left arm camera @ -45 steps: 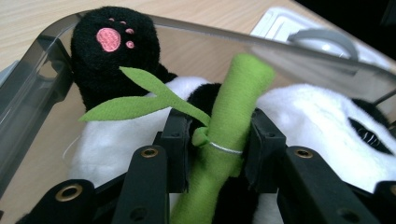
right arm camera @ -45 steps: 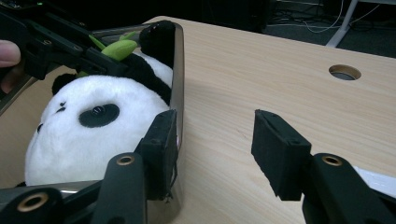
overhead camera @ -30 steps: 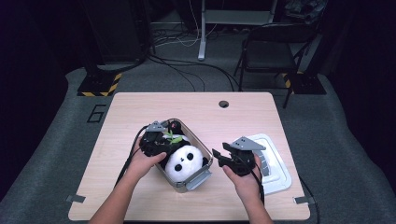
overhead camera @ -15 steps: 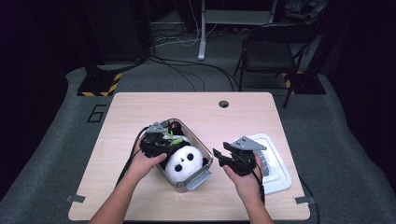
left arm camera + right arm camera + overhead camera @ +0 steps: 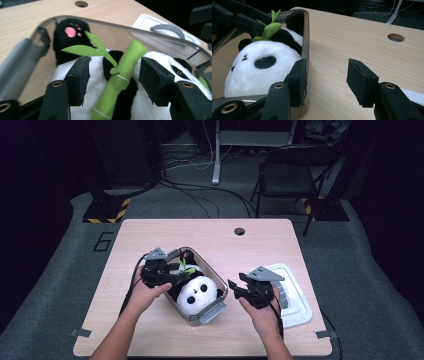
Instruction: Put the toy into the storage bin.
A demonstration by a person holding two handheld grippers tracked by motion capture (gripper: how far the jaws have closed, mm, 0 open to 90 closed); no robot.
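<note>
- High view: the panda (image 5: 199, 291) lay in the clear box (image 5: 192, 253) at mid-table, head toward the person. The left gripper (image 5: 159, 272) sat over the box's left side, right above the toy. The right gripper (image 5: 246, 290) hovered just right of the box, with the white lid (image 5: 296, 295) beyond it.
- Left gripper view: the jaws had just been opening and stood spread, with the green bamboo (image 5: 119, 77) between the pads (image 5: 79, 80) but untouched. Its long axis ran up and rightward across the panda's chest, roughly in line with the jaws. The toy was released and resting in the box.
- Right gripper view: the jaws were parted on nothing, one pad (image 5: 298, 80) beside the box's near corner, the other over bare table (image 5: 352, 37). The panda lay left of this gripper; the lid, I judge, is nearer this hand.
</note>
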